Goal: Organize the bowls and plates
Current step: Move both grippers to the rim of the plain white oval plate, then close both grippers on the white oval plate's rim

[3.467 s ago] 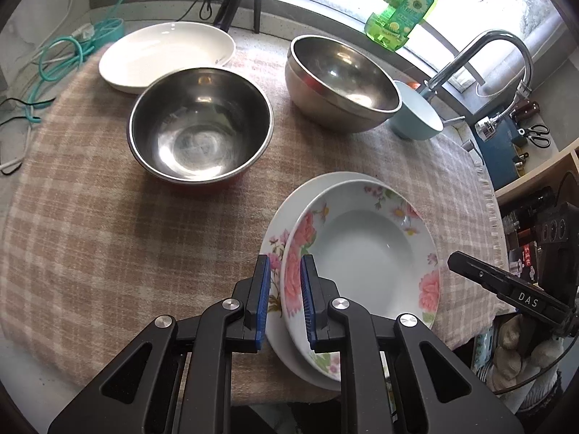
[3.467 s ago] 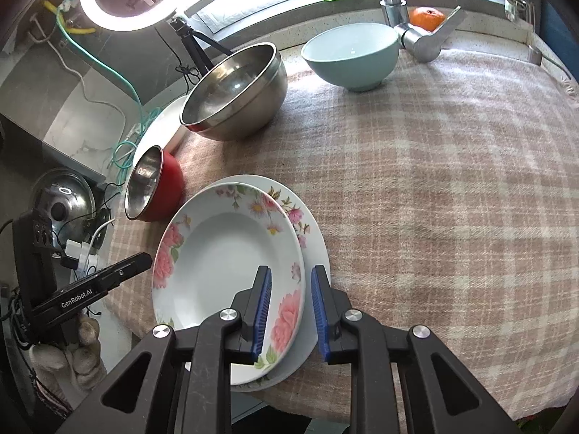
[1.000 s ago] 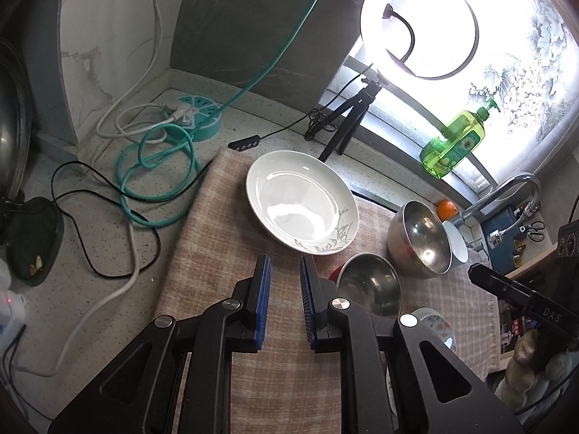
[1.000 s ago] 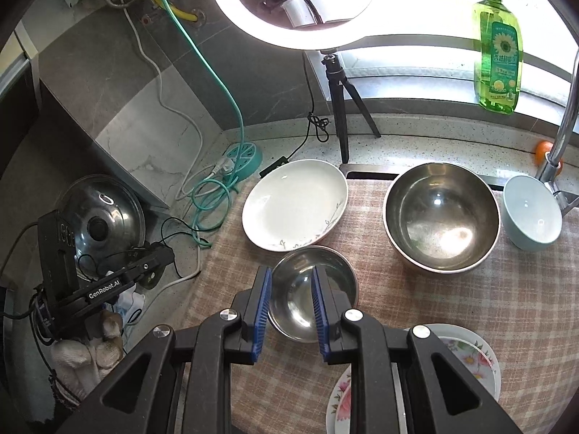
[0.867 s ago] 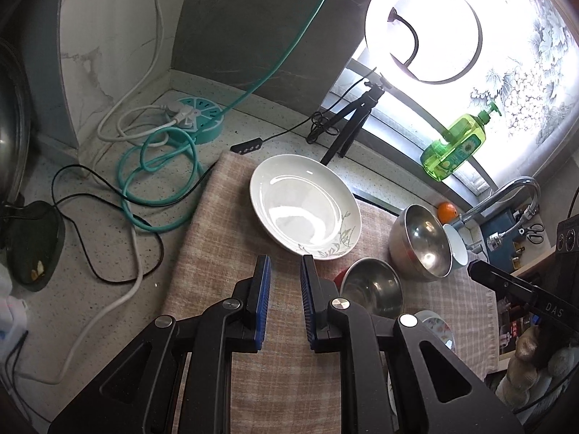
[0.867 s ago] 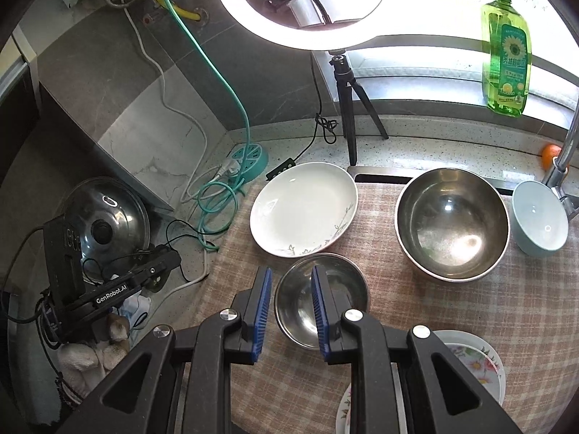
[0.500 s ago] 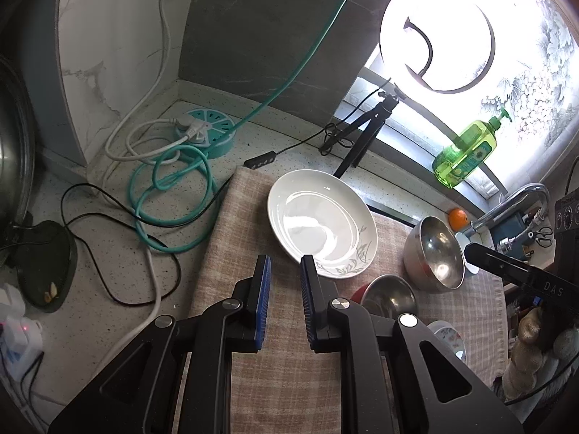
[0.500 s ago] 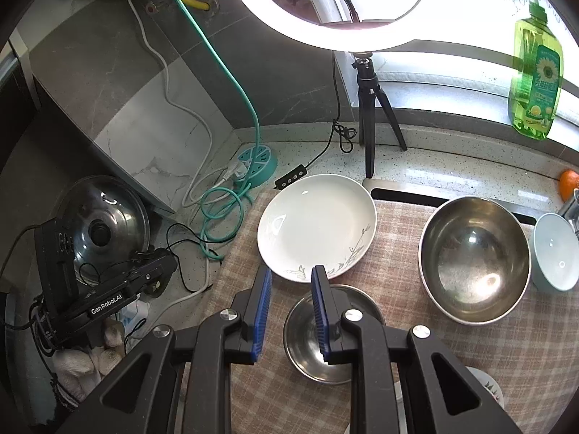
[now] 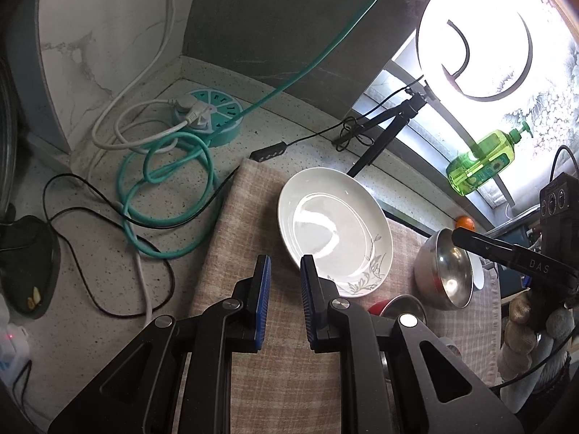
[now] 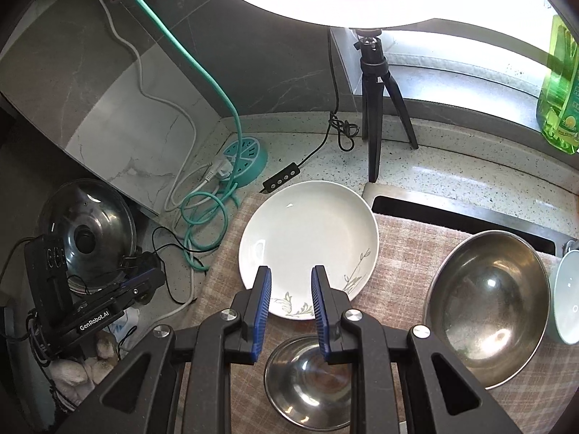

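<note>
Hovering above the checked cloth (image 9: 231, 253), both grippers carry nothing: the left gripper (image 9: 284, 302) and the right gripper (image 10: 291, 311) each have their jaws a narrow gap apart, with no dish between the blue pads.

Nearest the right gripper sits the small steel bowl (image 10: 307, 387) with its red outside, directly under the jaws in the right wrist view. Just beyond it lies the white plate (image 10: 307, 238) with a grey leaf sprig, flat on the cloth at the far left corner of the surface. To the right stand the large steel bowl (image 10: 488, 303) and, at the frame edge, the pale blue bowl (image 10: 566, 296).

Judging by the aim of both grippers, the white plate looks like the next pick. The risks I see:

- The gaps look tight for a glazed rim; a shallow bite could let the plate slip and drop onto the small steel bowl just beside it.
- A low approach by the right gripper may knock that small bowl.
- The plate's far rim sits close to the black inline controller (image 10: 280, 177) and the tripod (image 10: 376, 108); pushing the plate instead of lifting it could snag the cable and tug at the ring light (image 9: 474, 36).
- Beyond these, the teal cord coil (image 9: 170, 195) could catch a wide left swing.
</note>
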`<action>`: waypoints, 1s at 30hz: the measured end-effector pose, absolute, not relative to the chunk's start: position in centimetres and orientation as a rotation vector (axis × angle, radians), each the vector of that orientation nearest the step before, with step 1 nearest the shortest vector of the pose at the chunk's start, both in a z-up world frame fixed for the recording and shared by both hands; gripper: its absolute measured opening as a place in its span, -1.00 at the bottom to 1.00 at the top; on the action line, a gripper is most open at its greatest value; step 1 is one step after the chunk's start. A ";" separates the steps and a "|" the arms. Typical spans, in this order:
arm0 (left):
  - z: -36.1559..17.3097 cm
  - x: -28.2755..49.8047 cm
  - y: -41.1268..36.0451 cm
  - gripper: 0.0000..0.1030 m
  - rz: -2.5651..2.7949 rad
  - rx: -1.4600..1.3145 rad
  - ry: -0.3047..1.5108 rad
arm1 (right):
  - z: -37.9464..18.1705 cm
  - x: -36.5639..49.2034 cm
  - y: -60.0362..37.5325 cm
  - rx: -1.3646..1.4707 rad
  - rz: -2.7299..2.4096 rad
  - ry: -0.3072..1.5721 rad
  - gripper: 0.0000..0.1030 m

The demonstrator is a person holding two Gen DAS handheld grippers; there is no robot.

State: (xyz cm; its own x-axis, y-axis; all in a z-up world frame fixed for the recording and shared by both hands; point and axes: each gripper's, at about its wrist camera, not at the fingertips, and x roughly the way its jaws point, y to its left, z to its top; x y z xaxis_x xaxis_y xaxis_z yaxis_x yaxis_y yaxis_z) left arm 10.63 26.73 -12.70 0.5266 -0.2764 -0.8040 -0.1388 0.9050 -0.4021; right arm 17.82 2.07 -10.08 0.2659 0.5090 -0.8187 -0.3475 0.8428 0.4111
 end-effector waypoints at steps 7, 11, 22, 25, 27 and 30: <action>-14.4 12.8 26.2 -0.71 -0.098 -0.510 1.077 | -12.9 21.2 1.9 0.178 0.571 1.257 -0.60; -15.4 13.8 25.8 -0.71 -0.102 -0.542 1.101 | -14.5 22.6 2.0 0.187 0.566 1.306 -0.60; -17.6 16.3 26.0 -0.71 -0.089 -0.608 1.146 | -17.2 25.4 2.0 0.101 0.529 1.357 -0.60; -18.1 16.9 26.1 -0.71 -0.086 -0.618 1.154 | -17.8 26.1 1.8 0.118 0.524 1.371 -0.60; -18.4 17.3 26.1 -0.71 -0.083 -0.617 1.160 | -18.1 26.5 1.9 0.106 0.522 1.375 -0.60; -18.7 17.6 25.9 -0.71 -0.082 -0.611 1.169 | -18.7 26.9 2.0 0.106 0.523 1.393 -0.60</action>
State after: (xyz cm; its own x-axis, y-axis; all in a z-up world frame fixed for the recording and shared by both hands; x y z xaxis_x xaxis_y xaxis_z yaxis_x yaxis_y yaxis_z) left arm 17.63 25.89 -18.71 0.4079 -0.3684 -0.8354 -0.2474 0.8361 -0.4896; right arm 26.89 1.98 -18.70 0.0840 0.4103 -0.9081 -0.2884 0.8823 0.3720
